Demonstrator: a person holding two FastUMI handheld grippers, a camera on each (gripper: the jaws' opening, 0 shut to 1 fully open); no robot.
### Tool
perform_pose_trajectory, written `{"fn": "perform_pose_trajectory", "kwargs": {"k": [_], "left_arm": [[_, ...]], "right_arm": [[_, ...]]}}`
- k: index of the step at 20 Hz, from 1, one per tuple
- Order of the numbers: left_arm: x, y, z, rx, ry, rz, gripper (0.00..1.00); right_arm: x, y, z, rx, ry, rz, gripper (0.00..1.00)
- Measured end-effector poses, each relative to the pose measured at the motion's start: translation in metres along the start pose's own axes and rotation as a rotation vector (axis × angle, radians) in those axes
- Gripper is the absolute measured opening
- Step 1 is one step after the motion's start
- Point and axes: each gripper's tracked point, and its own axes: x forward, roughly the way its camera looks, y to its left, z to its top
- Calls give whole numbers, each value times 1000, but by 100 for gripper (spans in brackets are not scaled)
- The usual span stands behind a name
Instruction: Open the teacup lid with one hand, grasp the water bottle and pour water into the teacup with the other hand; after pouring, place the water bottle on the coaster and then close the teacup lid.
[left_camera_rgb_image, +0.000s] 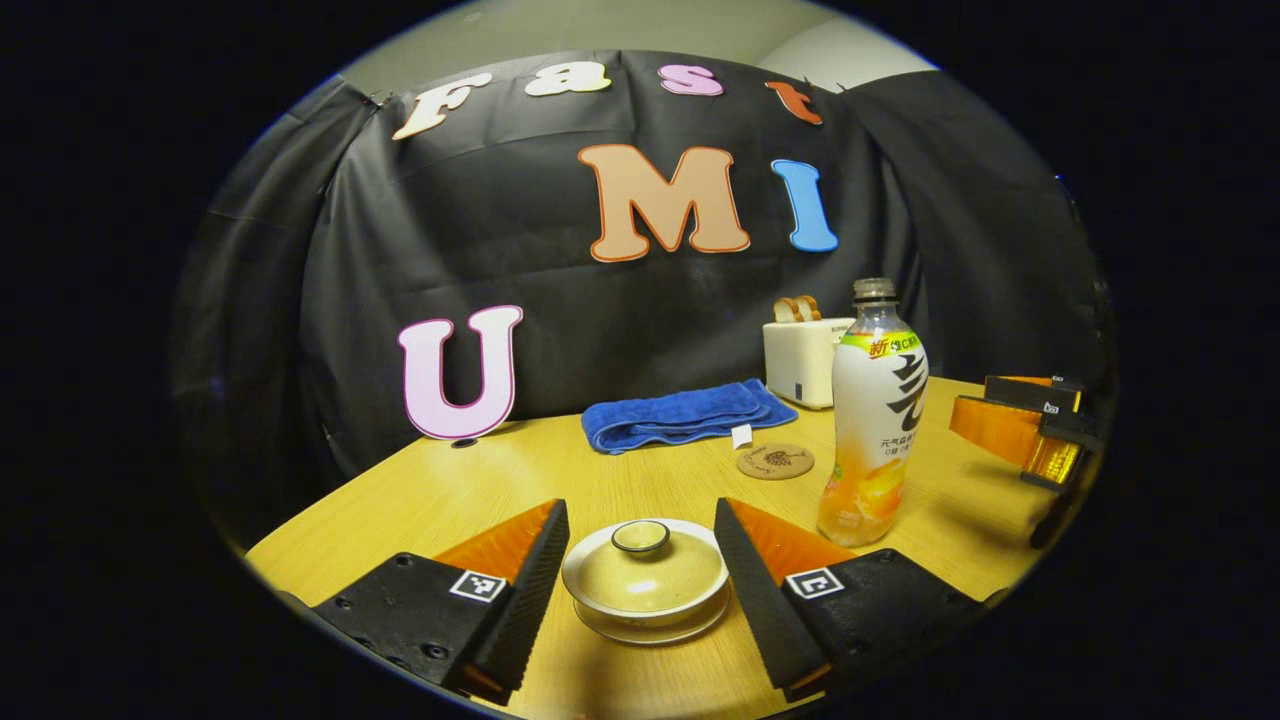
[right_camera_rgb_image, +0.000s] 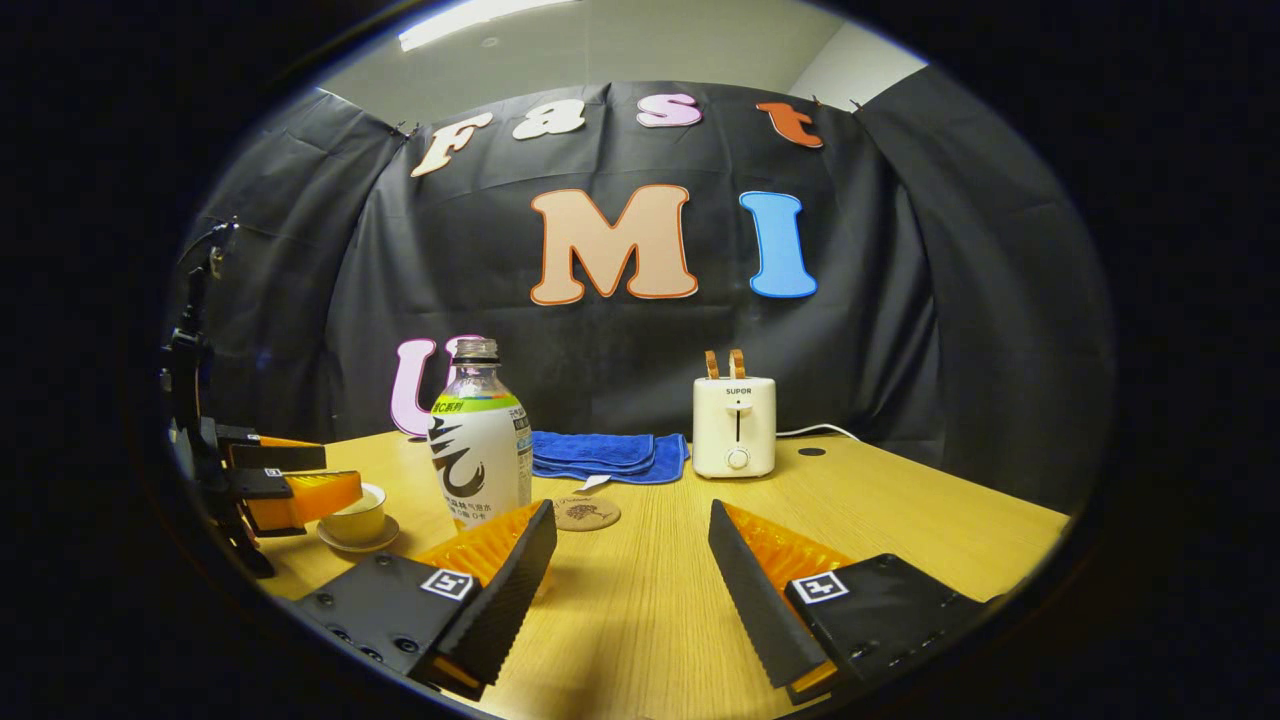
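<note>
We see the left gripper (left_camera_rgb_image: 640, 560) spread around the lidded teacup (left_camera_rgb_image: 645, 575), not touching; the right gripper (right_camera_rgb_image: 632, 560) is spread over bare table (right_camera_rgb_image: 900, 520), water bottle (right_camera_rgb_image: 480, 445) near its left finger.

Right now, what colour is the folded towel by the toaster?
Blue. The towel shows best in the left gripper view, lying beside the toaster.

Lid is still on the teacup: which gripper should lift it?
Left. The left gripper is open with the teacup lid between its fingers; the right gripper is open over bare table, beside the water bottle.
</note>
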Motion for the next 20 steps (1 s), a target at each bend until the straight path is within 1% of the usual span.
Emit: {"fn": "perform_pose_trajectory", "kwargs": {"k": [1,2,4,5,6,8,9,10,11,12,16,18,19,20], "left_arm": [[0,-1,-1,5,10,-3,83],[2,-2,-4,9,27,-5,81],[2,-3,-5,17,38,-8,79],[3,-3,-6,17,41,-9,76],[2,-5,-6,18,42,-16,73],[3,-9,-6,18,49,-30,63],[4,-11,-7,22,55,-36,53],[5,-11,-6,22,53,-35,55],[3,-10,-6,21,53,-36,54],[4,-10,-6,20,51,-36,54],[3,-8,-6,18,49,-24,52],[2,-3,-4,12,40,-14,46],[2,-4,-4,12,38,-12,41],[2,-4,-4,12,38,-10,41]], "right_arm": [[0,0,-1,0,1,0,100],[0,0,-1,0,0,0,98],[0,0,0,0,0,0,98],[0,0,0,0,0,0,94],[0,0,-1,0,0,-1,98],[0,0,-1,0,0,-1,98],[0,0,0,1,0,-1,98],[0,0,0,0,0,0,98],[0,0,0,0,0,0,94],[0,0,0,0,0,0,98],[0,0,0,0,0,-1,98],[0,0,0,-1,-1,-1,100],[0,0,0,-1,0,-1,98],[0,0,0,-1,0,-1,98]]}}
